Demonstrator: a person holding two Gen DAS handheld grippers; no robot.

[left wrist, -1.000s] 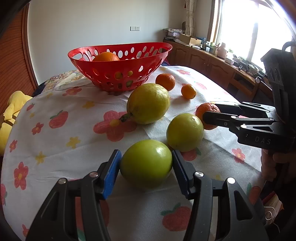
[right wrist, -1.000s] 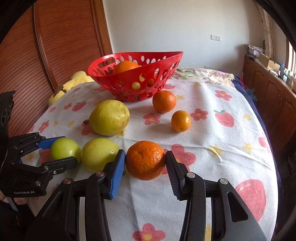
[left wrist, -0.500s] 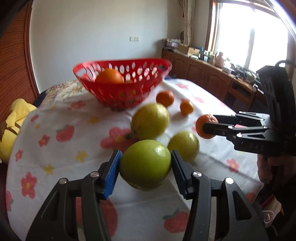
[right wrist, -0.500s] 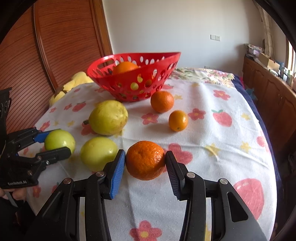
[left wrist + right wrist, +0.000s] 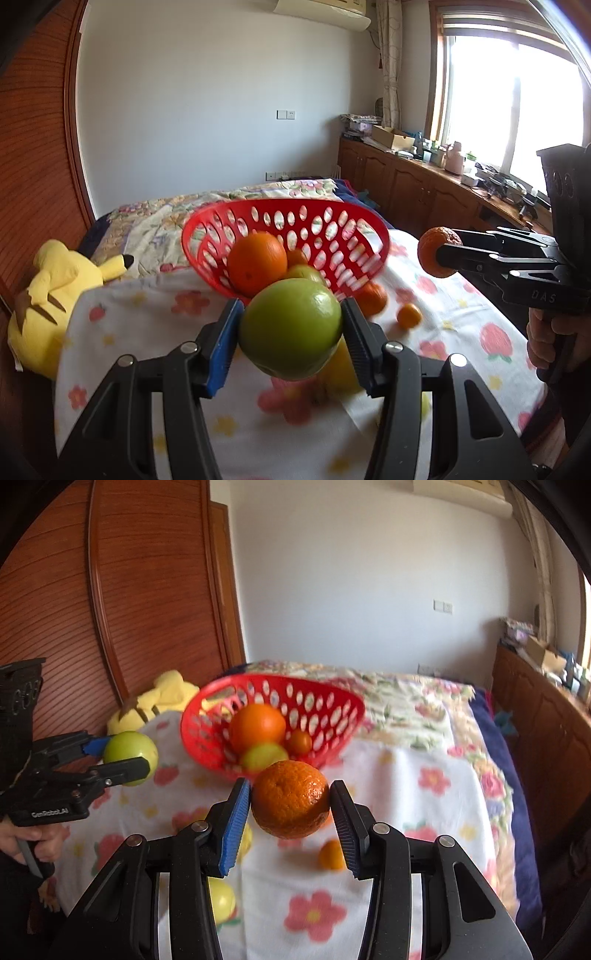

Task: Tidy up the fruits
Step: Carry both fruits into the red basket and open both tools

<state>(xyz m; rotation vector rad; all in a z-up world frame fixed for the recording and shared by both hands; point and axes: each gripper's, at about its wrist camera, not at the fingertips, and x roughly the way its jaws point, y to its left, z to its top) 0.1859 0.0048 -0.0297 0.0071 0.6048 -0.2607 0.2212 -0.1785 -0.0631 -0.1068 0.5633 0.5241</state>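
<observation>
Left wrist view: the left hand-held gripper (image 5: 291,332) grips a green apple (image 5: 290,328) between its two pads, one blue, one black, and the fruit hangs clear above the cloth (image 5: 122,332), a white sheet printed with flowers and strawberries. Just beyond the apple stands a red basket (image 5: 332,236) with oval holes; a big orange (image 5: 256,262) and a partly hidden greenish fruit (image 5: 306,272) lie inside it. To the right of the basket, on the cloth, sit a mandarin (image 5: 372,297) and a small kumquat (image 5: 409,316). At the right edge the right hand-held gripper (image 5: 439,254), held by a hand (image 5: 550,339), clamps a tangerine (image 5: 430,245) in the air, level with the basket rim. A yellow plush toy (image 5: 48,306) lies at the left, beside the cloth.

Right wrist view: the tangerine (image 5: 290,799) fills the gap between the right hand-held gripper's (image 5: 290,805) pads and is lifted off the cloth (image 5: 406,812), in front of the basket (image 5: 332,705). In the basket are the orange (image 5: 258,726), a green fruit (image 5: 264,757) and a small reddish one (image 5: 300,741). The kumquat (image 5: 330,854) rests on the cloth below the tangerine. A yellow-green fruit (image 5: 221,901) shows low at the left, partly behind a finger. The left hand-held gripper (image 5: 122,755) carries the apple (image 5: 129,751) at the left, apart from the basket.
</observation>
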